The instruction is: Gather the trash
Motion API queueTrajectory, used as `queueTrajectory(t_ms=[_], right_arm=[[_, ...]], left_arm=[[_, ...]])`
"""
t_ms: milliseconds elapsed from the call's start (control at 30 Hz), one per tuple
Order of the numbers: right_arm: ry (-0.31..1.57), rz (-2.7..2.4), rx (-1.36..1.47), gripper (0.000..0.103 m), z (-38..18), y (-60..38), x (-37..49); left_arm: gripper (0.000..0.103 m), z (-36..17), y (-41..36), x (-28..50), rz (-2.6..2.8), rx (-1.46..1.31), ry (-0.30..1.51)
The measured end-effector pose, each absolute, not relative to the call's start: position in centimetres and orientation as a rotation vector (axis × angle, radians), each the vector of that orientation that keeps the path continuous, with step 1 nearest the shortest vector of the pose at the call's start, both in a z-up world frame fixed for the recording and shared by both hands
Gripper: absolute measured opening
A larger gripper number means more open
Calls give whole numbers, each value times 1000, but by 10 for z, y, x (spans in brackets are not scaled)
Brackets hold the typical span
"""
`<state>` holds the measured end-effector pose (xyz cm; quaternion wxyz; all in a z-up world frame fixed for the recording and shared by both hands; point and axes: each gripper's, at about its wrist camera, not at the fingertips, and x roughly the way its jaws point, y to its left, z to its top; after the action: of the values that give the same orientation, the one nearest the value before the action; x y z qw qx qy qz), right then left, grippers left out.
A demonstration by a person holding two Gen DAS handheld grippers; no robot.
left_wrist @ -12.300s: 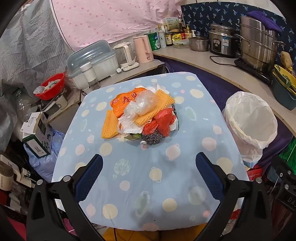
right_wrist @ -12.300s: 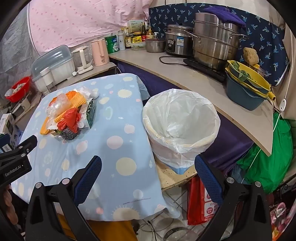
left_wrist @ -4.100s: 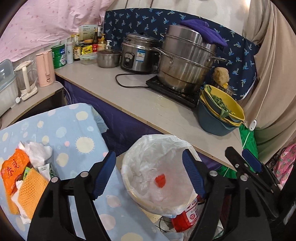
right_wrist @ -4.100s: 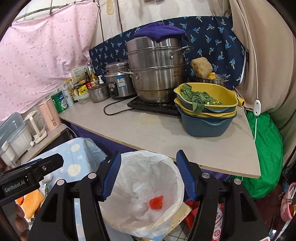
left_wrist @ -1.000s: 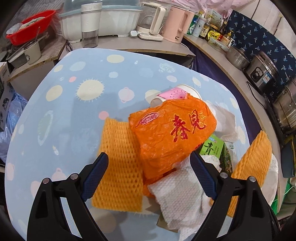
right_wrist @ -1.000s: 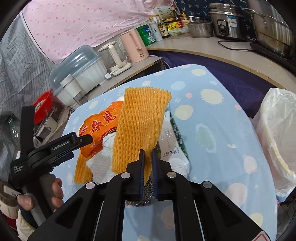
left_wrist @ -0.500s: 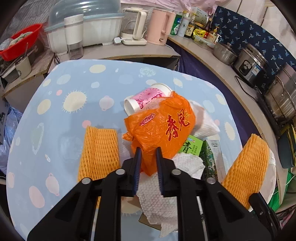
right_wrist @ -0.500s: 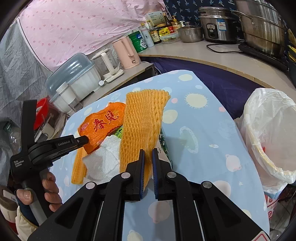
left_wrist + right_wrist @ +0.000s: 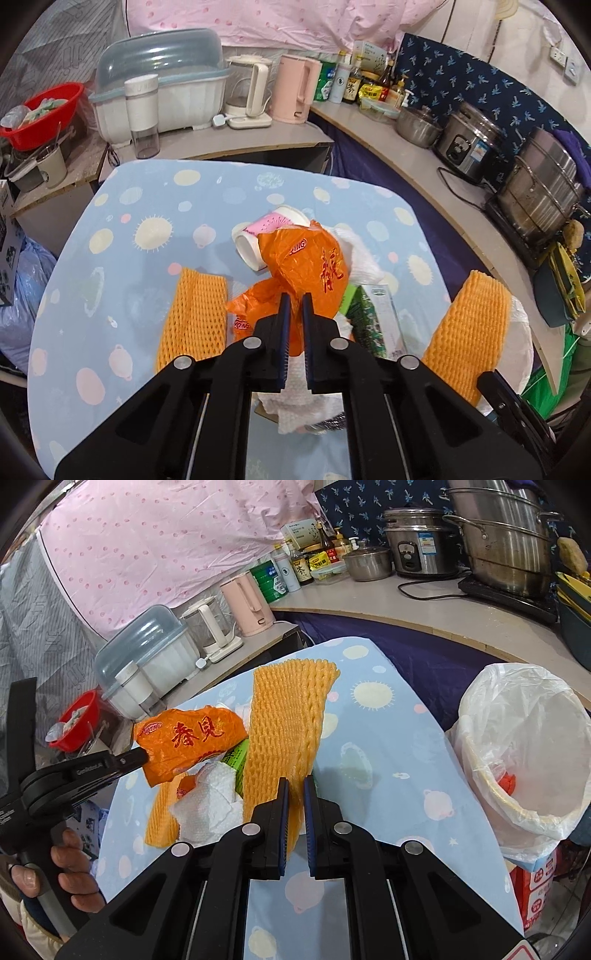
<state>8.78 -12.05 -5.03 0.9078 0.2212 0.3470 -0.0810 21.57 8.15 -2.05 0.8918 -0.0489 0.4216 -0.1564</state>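
My left gripper (image 9: 294,302) is shut on an orange plastic bag (image 9: 314,269) with red characters and holds it up over the trash pile; the bag also shows in the right wrist view (image 9: 192,738). My right gripper (image 9: 294,786) is shut on an orange foam net (image 9: 288,716) lifted above the table; the net also shows at the right of the left wrist view (image 9: 469,332). On the blue dotted tablecloth (image 9: 147,206) lie a second foam net (image 9: 194,317), a pink paper cup (image 9: 266,236), a green carton (image 9: 373,314) and white paper towels (image 9: 207,808).
A bin lined with a white bag (image 9: 524,746) stands right of the table, with a red scrap (image 9: 506,781) inside. A counter (image 9: 424,613) behind carries pots, a rice cooker, bottles and kettles. A red basin (image 9: 40,107) and a dish box (image 9: 159,85) stand at the left.
My left gripper has closed on the orange bag and lifted it, baring the pink cup. My right gripper has raised the foam net a little and drawn toward the bin.
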Motion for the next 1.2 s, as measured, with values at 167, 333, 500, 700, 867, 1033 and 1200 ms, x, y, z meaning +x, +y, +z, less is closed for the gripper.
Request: queueTrajectory(t_ms=[167, 333, 500, 700, 867, 1033, 1200], right_arm=[[679, -180, 462, 8, -39, -130, 72], [647, -196, 471, 8, -29, -141, 55], [618, -218, 486, 8, -24, -154, 37], [587, -249, 509, 8, -17, -175, 15], [567, -279, 532, 8, -17, -190, -2], [554, -304, 557, 8, -20, -204, -18], [547, -319, 577, 8, -24, -215, -28]], left_arm=[[6, 0, 77, 196, -362, -110, 835], [5, 21, 69, 176, -407, -110, 794], [5, 37, 57, 154, -450, -105, 760], [5, 54, 40, 130, -531, -108, 737], [5, 62, 29, 115, -605, -121, 744], [5, 60, 18, 110, -638, -124, 776], [5, 52, 13, 110, -644, -121, 816]])
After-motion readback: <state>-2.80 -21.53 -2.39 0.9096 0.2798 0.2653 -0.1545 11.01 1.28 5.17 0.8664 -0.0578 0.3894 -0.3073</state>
